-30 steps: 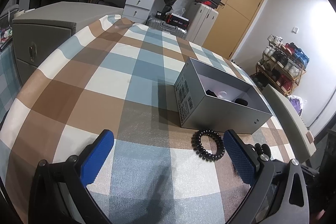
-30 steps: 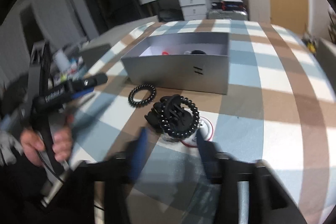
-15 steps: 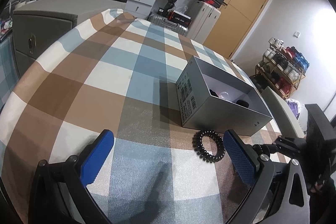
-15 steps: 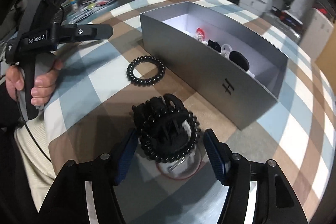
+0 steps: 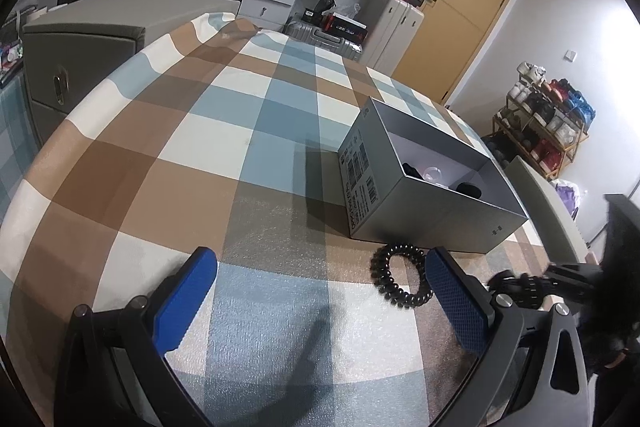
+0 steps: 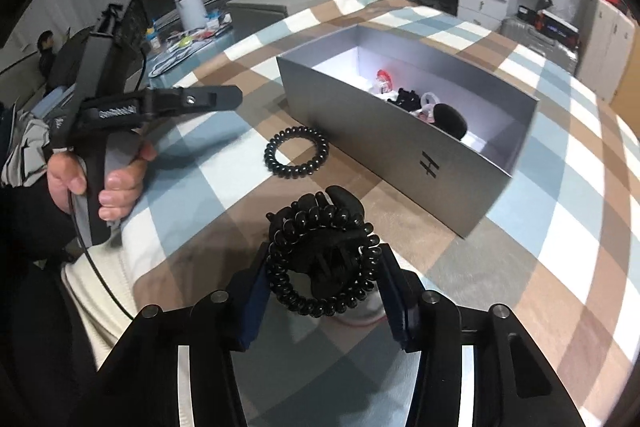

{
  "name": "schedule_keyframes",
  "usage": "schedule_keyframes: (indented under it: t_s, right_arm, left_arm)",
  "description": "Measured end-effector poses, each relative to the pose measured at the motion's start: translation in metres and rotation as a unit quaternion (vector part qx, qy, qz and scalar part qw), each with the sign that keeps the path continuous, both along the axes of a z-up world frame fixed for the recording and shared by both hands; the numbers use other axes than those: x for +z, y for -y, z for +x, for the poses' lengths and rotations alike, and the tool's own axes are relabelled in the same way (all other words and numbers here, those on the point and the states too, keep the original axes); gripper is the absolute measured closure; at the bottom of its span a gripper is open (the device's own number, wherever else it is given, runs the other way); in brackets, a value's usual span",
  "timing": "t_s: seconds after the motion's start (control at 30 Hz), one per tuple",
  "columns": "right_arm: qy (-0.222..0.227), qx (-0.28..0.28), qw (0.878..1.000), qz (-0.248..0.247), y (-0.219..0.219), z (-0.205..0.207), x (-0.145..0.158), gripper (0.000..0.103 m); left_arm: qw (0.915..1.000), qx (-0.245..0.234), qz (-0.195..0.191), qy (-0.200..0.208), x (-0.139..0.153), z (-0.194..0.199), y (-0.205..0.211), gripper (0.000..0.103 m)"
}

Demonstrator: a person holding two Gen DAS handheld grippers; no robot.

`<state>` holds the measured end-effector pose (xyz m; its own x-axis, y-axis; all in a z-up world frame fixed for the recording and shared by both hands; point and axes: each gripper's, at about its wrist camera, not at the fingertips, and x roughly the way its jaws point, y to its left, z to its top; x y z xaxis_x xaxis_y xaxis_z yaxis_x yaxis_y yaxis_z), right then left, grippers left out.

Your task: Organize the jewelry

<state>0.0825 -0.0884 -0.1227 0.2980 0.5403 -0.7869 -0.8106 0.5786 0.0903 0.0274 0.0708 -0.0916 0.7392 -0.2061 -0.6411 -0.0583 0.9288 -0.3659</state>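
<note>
The right tongs (image 6: 322, 291) have just been closing, their blue pads pressing both sides of a black spiral coil hair tie (image 6: 320, 279) lying over a black plastic claw clip (image 6: 320, 223). The left tongs (image 5: 320, 291) gape wide and empty above the checked-cloth worktop (image 5: 200, 131). A second black coil hair tie (image 5: 398, 277) lies near the front edge, just before the open grey cardboard box (image 5: 432, 203).

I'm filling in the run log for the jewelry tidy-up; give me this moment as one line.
right claw: closing around black coil tie and clip pile | left claw: open, empty | second coil tie: on cloth | grey box: open
</note>
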Motion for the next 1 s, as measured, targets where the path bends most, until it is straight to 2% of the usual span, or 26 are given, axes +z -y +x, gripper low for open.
schedule_keyframes:
  t_s: [0.1,0.23,0.37,0.53,0.77,0.87,0.9,0.93,1.0]
  right_arm:
    - [0.003,-0.02,1.0,-0.01,0.002,-0.005,0.007,0.054]
    - [0.008,-0.037,0.995,-0.09,-0.007,-0.01,0.003,0.054]
    - [-0.015,-0.045,0.991,-0.126,-0.003,-0.014,0.006,0.054]
    - [-0.029,-0.062,0.993,-0.097,0.013,-0.017,0.017,0.051]
    - [-0.099,-0.096,0.99,-0.031,0.034,-0.008,0.001,0.051]
    - [-0.08,-0.119,0.99,-0.002,0.047,-0.014,0.009,0.051]
    - [-0.082,-0.123,0.989,0.014,0.052,-0.016,0.012,0.055]
    - [-0.086,-0.124,0.988,0.026,0.055,-0.017,0.012,0.062]
    - [-0.085,-0.128,0.988,0.035,0.058,-0.019,0.011,0.071]
  left_arm:
    - [0.9999,0.002,0.015,-0.002,0.001,0.0,0.003,0.002]
    - [0.999,-0.001,0.044,0.005,0.004,-0.001,0.01,0.002]
    - [0.9974,-0.007,0.071,0.011,0.006,-0.002,0.018,0.002]
    - [0.9959,-0.014,0.089,0.014,0.007,-0.002,0.023,0.002]
    - [0.9967,-0.014,0.08,0.008,0.006,0.001,0.021,0.002]
    - [0.9969,-0.015,0.076,0.007,0.006,0.002,0.021,0.002]
    - [0.997,-0.015,0.076,0.007,0.006,0.002,0.021,0.002]
    - [0.9969,-0.016,0.077,0.007,0.006,0.002,0.021,0.002]
    - [0.9968,-0.016,0.078,0.008,0.006,0.002,0.021,0.002]
